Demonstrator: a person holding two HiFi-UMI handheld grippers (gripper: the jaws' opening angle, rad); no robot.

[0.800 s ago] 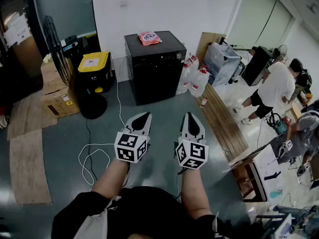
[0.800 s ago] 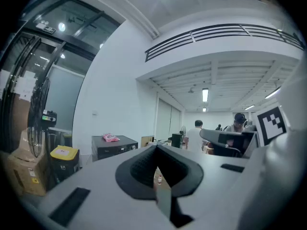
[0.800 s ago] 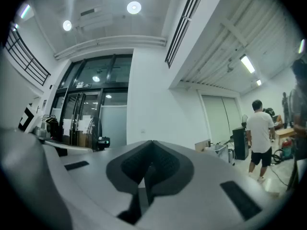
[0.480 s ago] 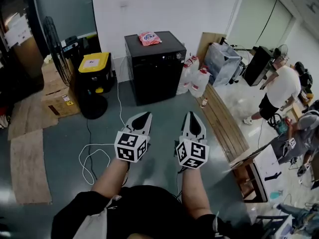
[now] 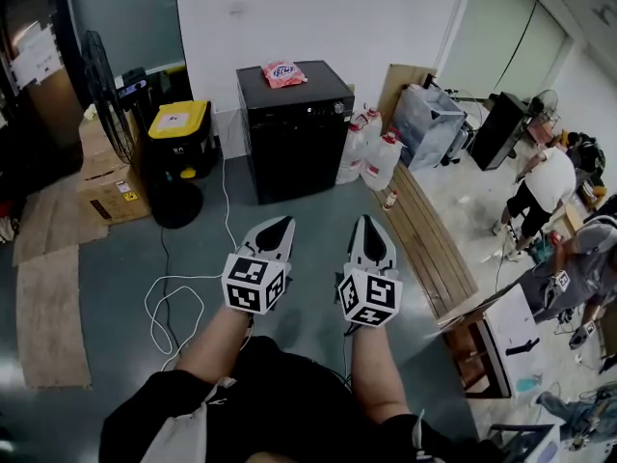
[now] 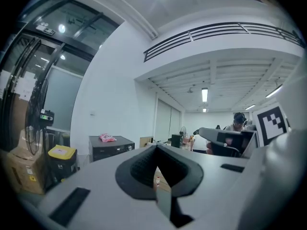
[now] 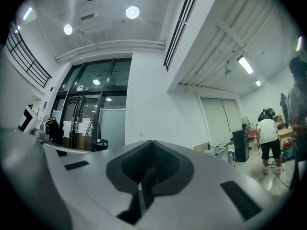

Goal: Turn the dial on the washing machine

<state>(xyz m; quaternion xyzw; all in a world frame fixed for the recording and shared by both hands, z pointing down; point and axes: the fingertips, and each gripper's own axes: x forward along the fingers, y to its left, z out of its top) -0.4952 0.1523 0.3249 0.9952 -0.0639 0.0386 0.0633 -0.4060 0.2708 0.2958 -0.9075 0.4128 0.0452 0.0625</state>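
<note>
The black washing machine (image 5: 294, 128) stands against the white wall, well ahead of me, with a pink bag (image 5: 282, 72) on its top. In the left gripper view the washing machine (image 6: 111, 146) shows small at the left, its silver dial (image 6: 129, 147) on the front panel. My left gripper (image 5: 275, 226) and right gripper (image 5: 369, 228) are held side by side over the grey floor, far short of the machine. The left gripper (image 6: 156, 148) has its jaws together and empty. The right gripper (image 7: 152, 143) is shut too, facing a wall and glass doors.
A yellow-lidded black bin (image 5: 179, 128), a fan (image 5: 104, 85) and cardboard boxes (image 5: 106, 177) stand left of the machine. A white cable (image 5: 174, 297) loops on the floor. Plastic jugs (image 5: 371, 157) and wooden planks (image 5: 429, 239) lie to the right. People (image 5: 545, 186) move at the far right.
Both grippers keep their place and stay shut. The person in the white shirt at the right has walked further right and away. My view has shifted slightly.
</note>
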